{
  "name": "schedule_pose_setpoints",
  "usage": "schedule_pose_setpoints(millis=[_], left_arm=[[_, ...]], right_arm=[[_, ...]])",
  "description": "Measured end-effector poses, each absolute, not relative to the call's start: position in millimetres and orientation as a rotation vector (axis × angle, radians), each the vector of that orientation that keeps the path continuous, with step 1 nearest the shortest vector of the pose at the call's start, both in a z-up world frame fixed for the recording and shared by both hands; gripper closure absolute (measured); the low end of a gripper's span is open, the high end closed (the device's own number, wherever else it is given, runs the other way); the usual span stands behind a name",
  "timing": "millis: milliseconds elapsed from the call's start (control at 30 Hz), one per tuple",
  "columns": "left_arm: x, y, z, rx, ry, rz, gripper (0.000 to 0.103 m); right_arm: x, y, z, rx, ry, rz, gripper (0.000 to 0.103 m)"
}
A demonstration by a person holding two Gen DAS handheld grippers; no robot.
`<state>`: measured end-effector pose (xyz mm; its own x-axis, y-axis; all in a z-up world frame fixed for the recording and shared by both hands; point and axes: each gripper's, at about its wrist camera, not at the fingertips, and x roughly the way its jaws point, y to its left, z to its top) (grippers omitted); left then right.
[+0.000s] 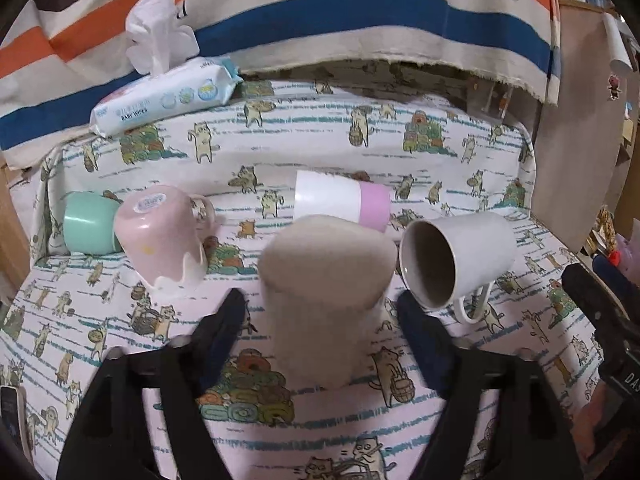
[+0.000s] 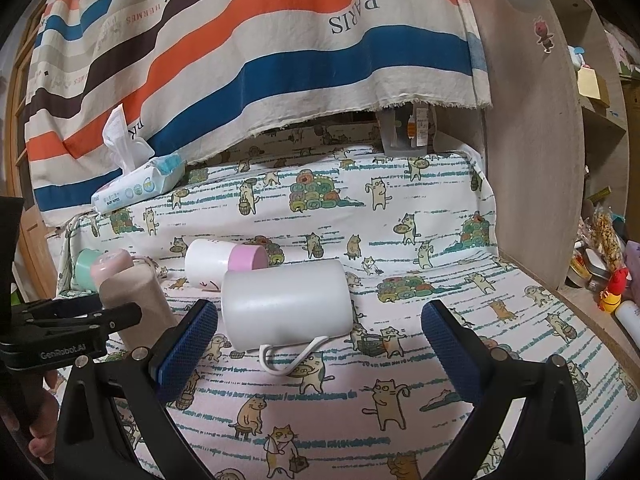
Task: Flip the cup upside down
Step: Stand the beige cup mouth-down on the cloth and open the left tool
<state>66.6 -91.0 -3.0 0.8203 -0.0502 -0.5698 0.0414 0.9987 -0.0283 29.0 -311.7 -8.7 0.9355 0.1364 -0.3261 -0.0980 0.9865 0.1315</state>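
Observation:
A beige cup (image 1: 324, 292) stands upside down on the cat-print cloth (image 1: 360, 136), between the fingers of my left gripper (image 1: 326, 312), which is open around it without touching. It also shows in the right wrist view (image 2: 134, 300). A white mug (image 1: 460, 256) lies on its side to the right, mouth toward the left camera, handle down. In the right wrist view the white mug (image 2: 286, 306) lies just ahead of my open right gripper (image 2: 320, 324), nearer the left finger.
A pink mug (image 1: 160, 236) stands upside down at left with a mint cup (image 1: 88, 222) behind it. A white and pink tumbler (image 1: 342, 200) lies on its side behind. A baby wipes pack (image 1: 164, 96) sits at back left. A wooden panel (image 2: 532, 160) bounds the right.

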Motion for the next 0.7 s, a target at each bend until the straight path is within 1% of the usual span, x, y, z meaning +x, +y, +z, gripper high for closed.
schedule_pose_setpoints(millis=[33,167,233,367,500,700], left_arm=[[65,-90,-2,-0.016,0.593,-0.049,0.015],[54,-86,6,-0.01,0.533,-0.064,0.013],[46,-84,12,-0.004,0.493,-0.062,0.009],[29,-77,26,-0.004,0.406,-0.062,0.006],[11,-68,41,-0.001,0.328,-0.052,0.001],[-13,-53,54,0.021,0.221,-0.024,0.001]], right_arm=[[29,-312,-8,0.114,0.342,0.12,0.0],[30,-312,-8,0.113,0.346,0.121,0.0],[30,-312,-8,0.113,0.345,0.121,0.0],[30,-311,-8,0.11,0.341,0.12,0.0],[29,-310,-8,0.105,0.338,0.12,0.0],[29,-310,-7,0.104,0.338,0.119,0.0]])
